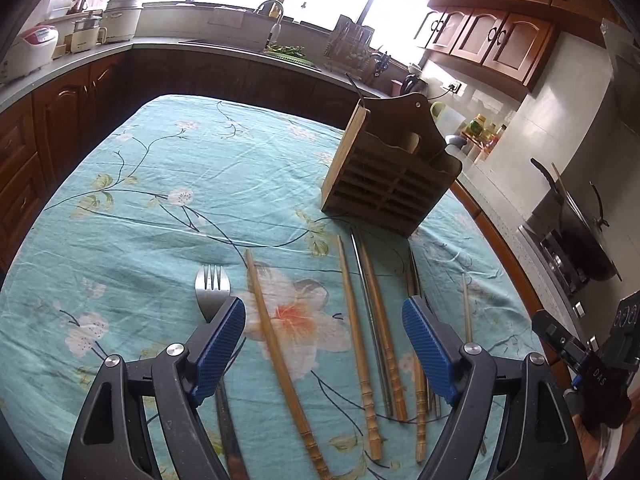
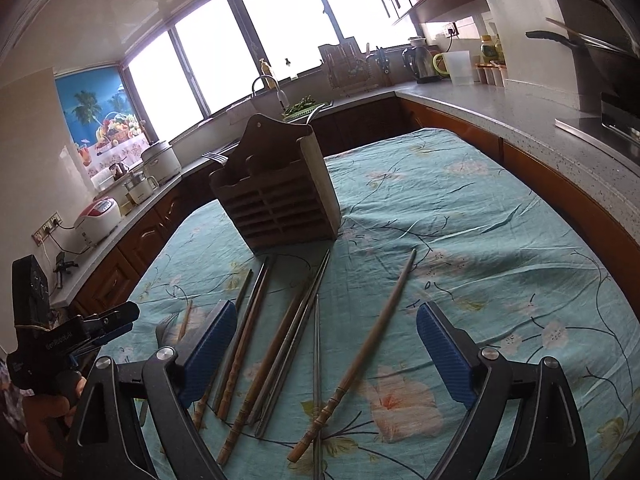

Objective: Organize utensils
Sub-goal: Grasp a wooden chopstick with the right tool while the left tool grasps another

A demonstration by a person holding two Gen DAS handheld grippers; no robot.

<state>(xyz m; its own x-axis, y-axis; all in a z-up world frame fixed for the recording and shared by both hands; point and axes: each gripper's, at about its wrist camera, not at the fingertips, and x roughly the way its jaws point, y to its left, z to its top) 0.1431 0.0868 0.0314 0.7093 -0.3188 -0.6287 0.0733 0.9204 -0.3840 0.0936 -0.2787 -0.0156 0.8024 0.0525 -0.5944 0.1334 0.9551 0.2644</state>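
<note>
Both grippers are hanging over the near end of the table, angled down at the loose utensils, and neither is holding anything. The left gripper (image 1: 324, 336) is standing with its blue pads (image 1: 222, 350) wide apart over the cloth; a wooden chopstick (image 1: 280, 364) is lying in the gap between them without touching either pad, and the fork (image 1: 213, 290) is lying just outside and partly under the left-hand finger. The right gripper (image 2: 322, 344) is spread about as wide, and several sticks are lying between its fingers, none gripped. Among them are a thin metal chopstick (image 2: 317, 376) and a turned wooden chopstick (image 2: 360, 354) slanting across it.

Beyond the tools, the other chopsticks are lying in a loose fan on the teal flowered tablecloth (image 1: 152, 216), their tips pointing toward the wooden utensil holder (image 1: 390, 172), which is standing upright at the far end of the fan. Something like fork tines is already poking up from its left side in the right wrist view.

To my eye the picking-up step is only beginning: most of the pieces are still on the cloth. The next move is calling for one gripper to settle on a single stick, come down with a pad on either side and close on it alone. That is tricky where sticks are lying touching or crossed. Then it has to be lifted, tipped upright and dropped into a slot of the holder.
</note>
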